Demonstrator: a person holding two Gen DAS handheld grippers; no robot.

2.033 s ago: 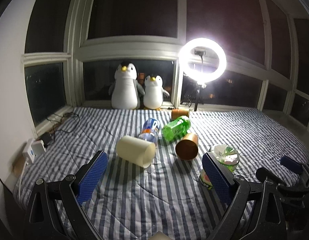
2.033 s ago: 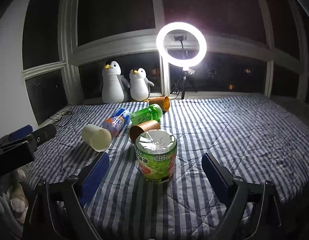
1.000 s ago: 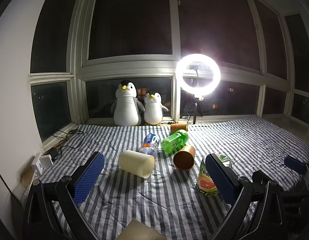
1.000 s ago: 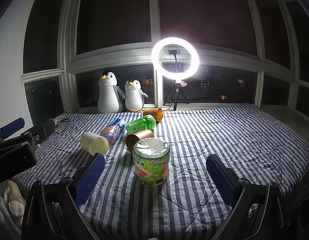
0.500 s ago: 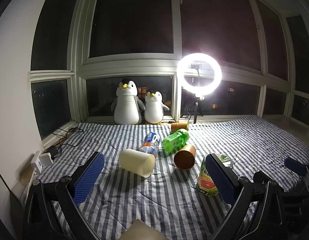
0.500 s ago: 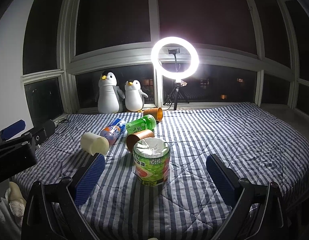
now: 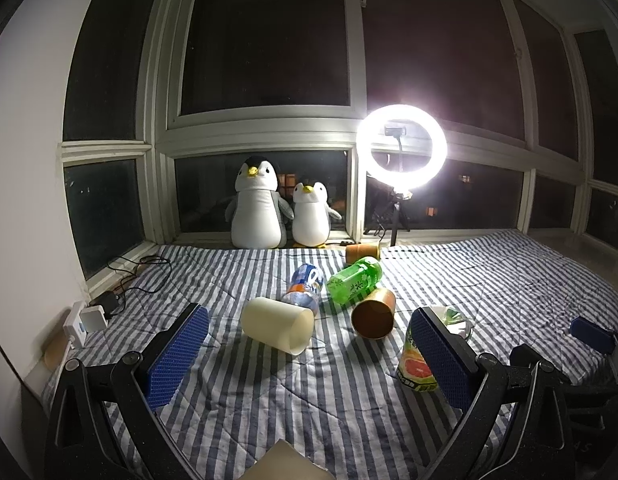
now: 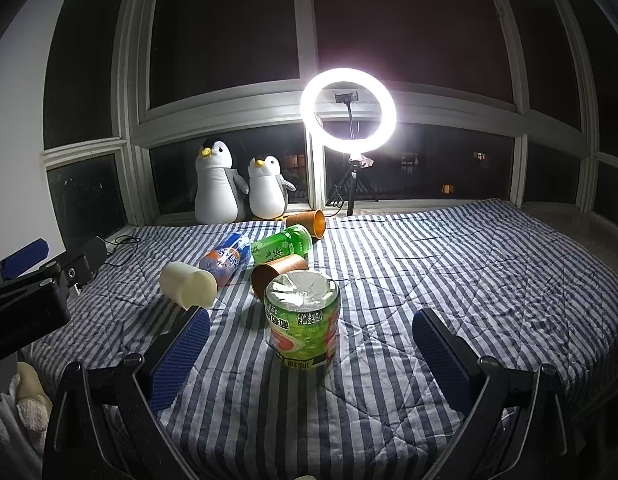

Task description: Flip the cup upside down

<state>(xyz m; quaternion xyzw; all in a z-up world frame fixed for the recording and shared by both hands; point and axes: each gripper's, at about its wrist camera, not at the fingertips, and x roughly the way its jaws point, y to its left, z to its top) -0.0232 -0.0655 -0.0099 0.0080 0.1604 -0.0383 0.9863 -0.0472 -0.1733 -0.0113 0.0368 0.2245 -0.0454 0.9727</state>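
Observation:
A green printed cup (image 8: 303, 320) with a torn foil top stands upright on the striped bedspread (image 8: 449, 280), between and just ahead of my open, empty right gripper (image 8: 309, 356). In the left wrist view the same cup (image 7: 417, 364) is partly hidden behind the right finger. My left gripper (image 7: 309, 356) is open and empty, a little short of a cream cup (image 7: 277, 324) lying on its side. A brown cup (image 7: 373, 313) lies on its side beside it; another brown cup (image 7: 361, 253) lies farther back.
A green bottle (image 7: 355, 283) and a blue-orange bottle (image 7: 305, 284) lie among the cups. Two plush penguins (image 7: 257, 208) and a lit ring light (image 7: 401, 148) stand at the window. Cables and a charger (image 7: 89, 316) lie at the left edge.
Over two seconds both views tilted up and drew back slightly from the bed. In the last half second nothing has visibly moved. Both grippers stayed open.

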